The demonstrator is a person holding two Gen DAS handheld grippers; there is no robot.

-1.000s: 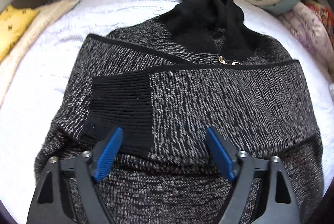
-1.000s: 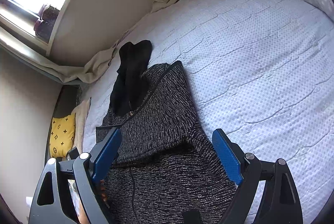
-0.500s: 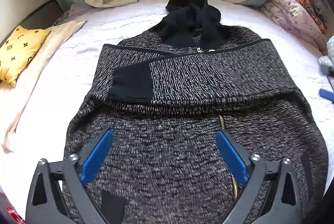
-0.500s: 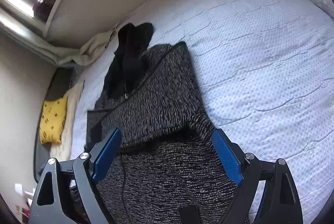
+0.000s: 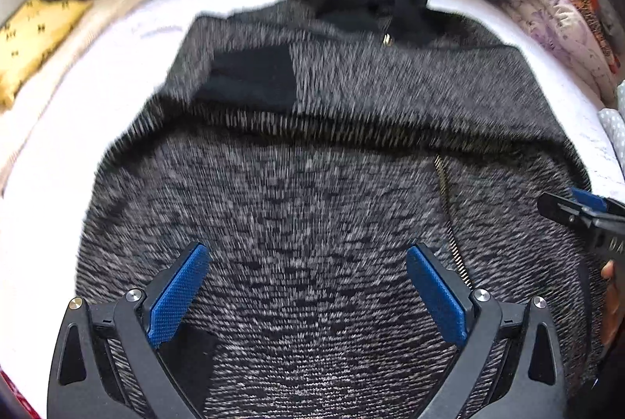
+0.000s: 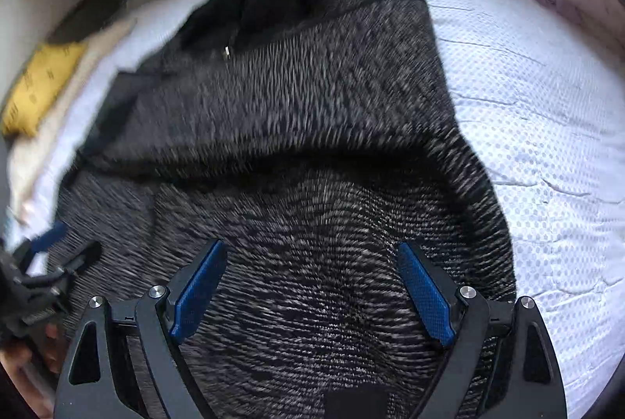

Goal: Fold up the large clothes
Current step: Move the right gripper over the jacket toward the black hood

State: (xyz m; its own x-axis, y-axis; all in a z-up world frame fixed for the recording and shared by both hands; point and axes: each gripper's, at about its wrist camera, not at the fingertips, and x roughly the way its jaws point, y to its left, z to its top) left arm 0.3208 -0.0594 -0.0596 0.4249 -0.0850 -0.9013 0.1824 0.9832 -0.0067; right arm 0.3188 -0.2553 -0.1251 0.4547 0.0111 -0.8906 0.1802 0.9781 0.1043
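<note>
now the grey knit hoodie (image 5: 312, 192) lies flat on the white bed (image 6: 547, 129), sleeves folded across the chest. the left gripper (image 5: 308, 286) and right gripper (image 6: 312, 282) hang over its lower part, jaws wide apart, holding nothing. i think both should pinch the hem corners evenly, then lift together. no containers are visible.

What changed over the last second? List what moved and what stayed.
Both hand-held grippers pulled back toward the hem of the black-and-grey knit hooded cardigan: the left hand-held gripper now frames the lower body instead of the folded sleeves, and the right hand-held gripper swung round from the side. Nothing was taken hold of; both stayed open. The cardigan stayed flat, sleeves folded across.
</note>
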